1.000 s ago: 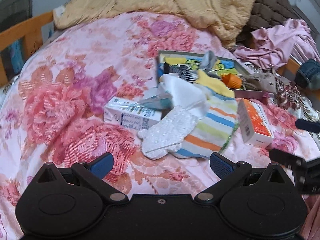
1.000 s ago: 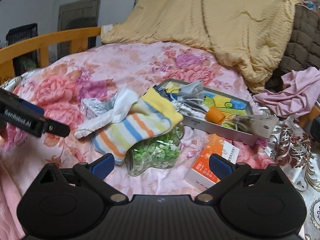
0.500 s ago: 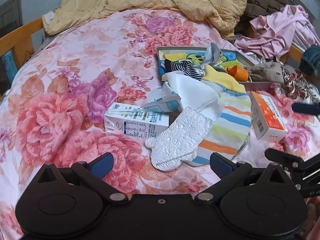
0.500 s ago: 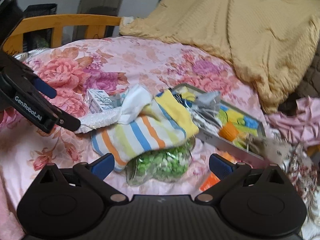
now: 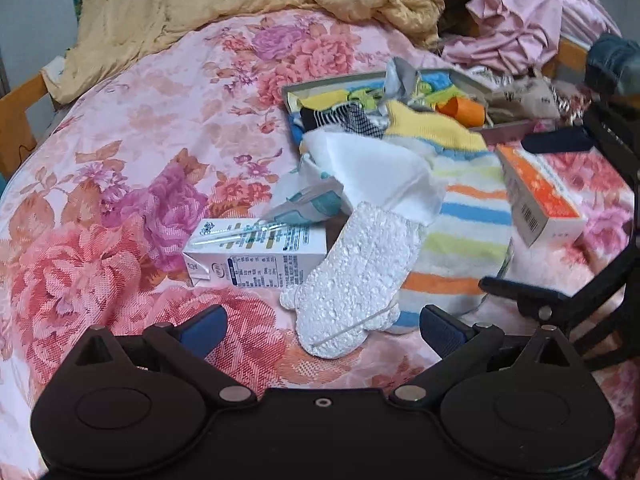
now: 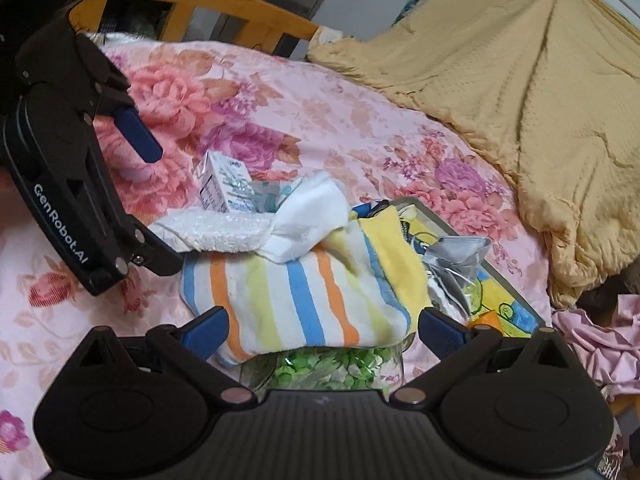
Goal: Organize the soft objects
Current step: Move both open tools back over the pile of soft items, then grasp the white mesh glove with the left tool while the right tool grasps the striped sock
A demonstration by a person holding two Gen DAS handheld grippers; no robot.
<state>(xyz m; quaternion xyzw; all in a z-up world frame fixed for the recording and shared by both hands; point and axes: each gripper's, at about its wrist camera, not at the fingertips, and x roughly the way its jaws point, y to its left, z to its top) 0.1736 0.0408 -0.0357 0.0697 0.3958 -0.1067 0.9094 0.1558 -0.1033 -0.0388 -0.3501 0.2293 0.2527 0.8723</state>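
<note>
Both grippers hover spread and empty, left gripper (image 5: 322, 330) before the white sock (image 5: 356, 280), right gripper (image 6: 322, 330) over the striped towel (image 6: 296, 300) beside the tray (image 5: 332, 82); next, I judge, pinch the sock.

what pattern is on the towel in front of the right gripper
The towel has orange, blue, yellow-green and white stripes; clearest in the right wrist view.

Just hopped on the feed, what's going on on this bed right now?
Both grippers are open and holding nothing. The left gripper faces the white bobbly sock, which leans on the milk carton. The right gripper is right at the striped towel, which is draped over a jar of green pieces. Nothing has been picked up yet.
</note>
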